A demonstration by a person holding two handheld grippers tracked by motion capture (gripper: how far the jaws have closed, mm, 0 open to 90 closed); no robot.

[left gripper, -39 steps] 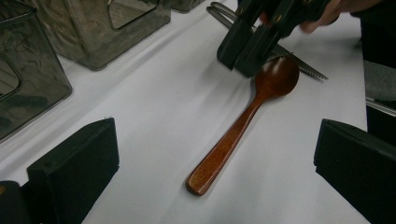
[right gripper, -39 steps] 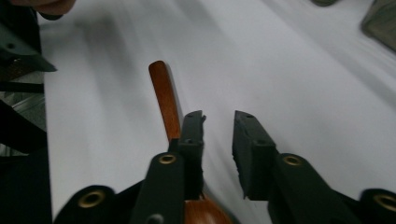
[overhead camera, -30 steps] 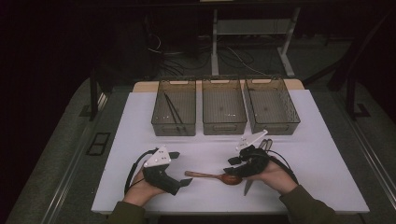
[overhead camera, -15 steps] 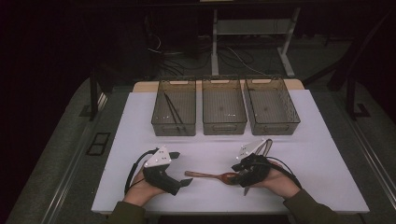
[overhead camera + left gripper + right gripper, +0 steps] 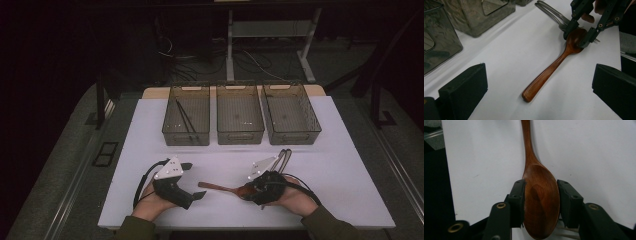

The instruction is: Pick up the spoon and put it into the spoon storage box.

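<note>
R gripper (image 5: 250, 192) jaws have just been closing, now clamped on bowl of wooden spoon (image 5: 222, 188), which lies flat on worktop (image 5: 340, 165) near front edge, handle pointing at L gripper (image 5: 192, 196). L jaws released, nothing between them, resting nearby. Risk: bowl is rounded, so spoon may pivot or slip on lift; long handle droops. Metal tongs (image 5: 282, 159) just behind bowl could get snagged. Beyond: open worktop, then three bins (image 5: 240, 134); left bin holds chopsticks (image 5: 184, 116).
</note>
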